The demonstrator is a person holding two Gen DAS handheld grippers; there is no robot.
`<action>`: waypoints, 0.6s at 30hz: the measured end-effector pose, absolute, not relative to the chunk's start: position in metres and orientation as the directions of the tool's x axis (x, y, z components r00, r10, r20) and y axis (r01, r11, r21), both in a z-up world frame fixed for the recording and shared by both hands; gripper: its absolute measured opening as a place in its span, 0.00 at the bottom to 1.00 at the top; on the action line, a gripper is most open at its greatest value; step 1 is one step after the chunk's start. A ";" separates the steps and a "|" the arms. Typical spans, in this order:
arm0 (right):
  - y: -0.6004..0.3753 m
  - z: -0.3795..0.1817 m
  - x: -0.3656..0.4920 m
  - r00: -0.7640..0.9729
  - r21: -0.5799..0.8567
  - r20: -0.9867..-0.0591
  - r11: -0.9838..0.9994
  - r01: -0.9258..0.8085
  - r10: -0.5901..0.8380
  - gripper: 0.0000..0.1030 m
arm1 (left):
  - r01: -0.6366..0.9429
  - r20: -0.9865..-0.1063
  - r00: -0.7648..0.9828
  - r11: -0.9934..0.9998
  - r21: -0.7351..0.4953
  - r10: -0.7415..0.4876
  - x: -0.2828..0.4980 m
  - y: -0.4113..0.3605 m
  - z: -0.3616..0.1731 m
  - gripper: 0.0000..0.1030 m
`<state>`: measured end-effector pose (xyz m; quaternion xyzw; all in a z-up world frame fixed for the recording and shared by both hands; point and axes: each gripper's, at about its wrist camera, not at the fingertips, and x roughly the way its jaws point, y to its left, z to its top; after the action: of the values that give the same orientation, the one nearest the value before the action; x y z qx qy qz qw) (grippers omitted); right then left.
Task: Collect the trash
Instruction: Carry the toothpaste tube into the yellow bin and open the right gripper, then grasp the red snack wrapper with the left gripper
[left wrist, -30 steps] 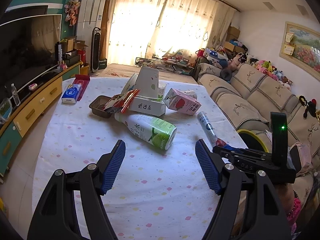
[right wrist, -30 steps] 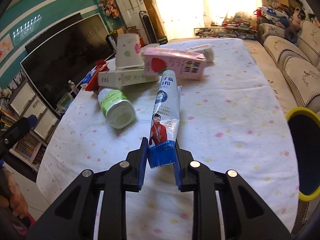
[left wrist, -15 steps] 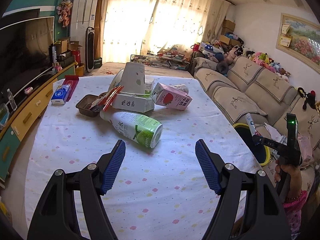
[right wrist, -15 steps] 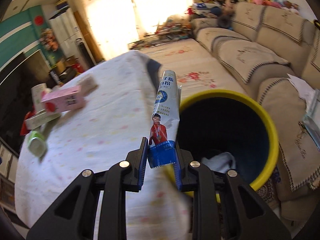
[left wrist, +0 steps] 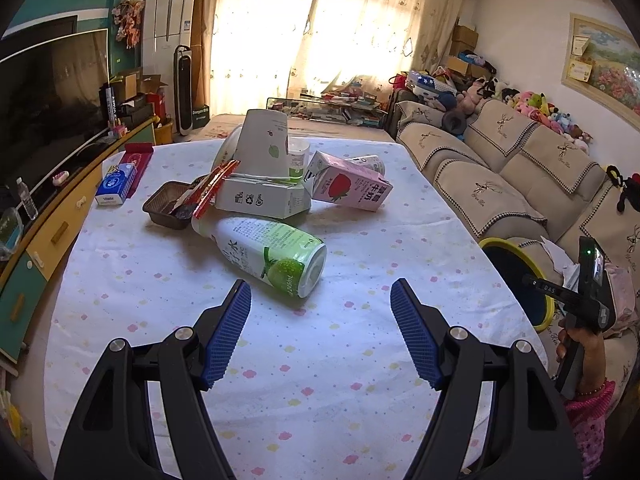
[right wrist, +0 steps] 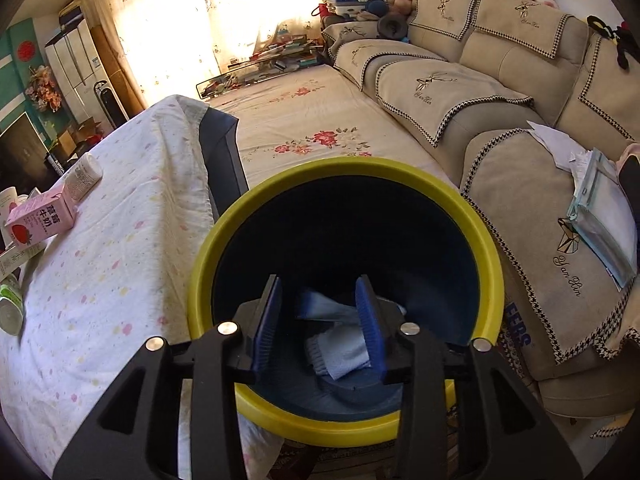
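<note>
My right gripper (right wrist: 320, 320) is open and empty, held over the mouth of the yellow-rimmed dark bin (right wrist: 486, 240) beside the table. The blue-and-white tube (right wrist: 320, 306) lies inside the bin with other pale trash. My left gripper (left wrist: 320, 328) is open and empty above the table, just short of a green-and-white bottle (left wrist: 268, 254) lying on its side. Behind it lie a white carton (left wrist: 264, 198), a pink strawberry milk carton (left wrist: 350, 188), an upturned paper cup (left wrist: 264, 142) and a brown tray (left wrist: 168, 204). The bin (left wrist: 516, 276) and right gripper (left wrist: 532, 280) also show at the left view's right edge.
The table has a white dotted cloth (left wrist: 360, 360). A blue tissue pack (left wrist: 116, 184) lies at its far left. A beige sofa (right wrist: 500, 100) with papers (right wrist: 600, 216) stands right of the bin. A TV and cabinet (left wrist: 44, 120) stand to the left.
My right gripper carried the tube from the table to over the bin, opened and let it drop in. My left gripper stayed open above the table, shifting slightly.
</note>
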<state>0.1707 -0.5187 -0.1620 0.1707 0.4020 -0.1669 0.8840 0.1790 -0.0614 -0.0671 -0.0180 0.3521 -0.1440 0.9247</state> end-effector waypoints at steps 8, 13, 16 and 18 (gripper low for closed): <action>-0.514 -0.166 0.171 0.623 0.178 -0.770 0.890 0.420 -0.140 0.36 | 0.231 -0.633 0.741 0.970 -0.071 -0.223 0.207 -0.044 -0.066 0.70; -0.510 -0.166 0.174 0.621 0.176 -0.772 0.892 0.416 -0.137 0.36 | 0.268 -0.619 0.753 0.963 -0.018 -0.221 0.230 -0.035 -0.066 0.70; -0.506 -0.166 0.177 0.618 0.172 -0.774 0.893 0.415 -0.138 0.36 | 0.276 -0.623 0.757 0.961 0.031 -0.198 0.244 -0.031 -0.070 0.69; -0.504 -0.166 0.179 0.615 0.169 -0.777 0.895 0.414 -0.138 0.36 | 0.285 -0.617 0.765 0.956 0.071 -0.182 0.251 -0.030 -0.073 0.69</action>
<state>0.1791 -0.5037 -0.1655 0.1683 0.4102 -0.1562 0.8826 0.2511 -0.0299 -0.0729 0.0802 0.3190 -0.1248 0.9361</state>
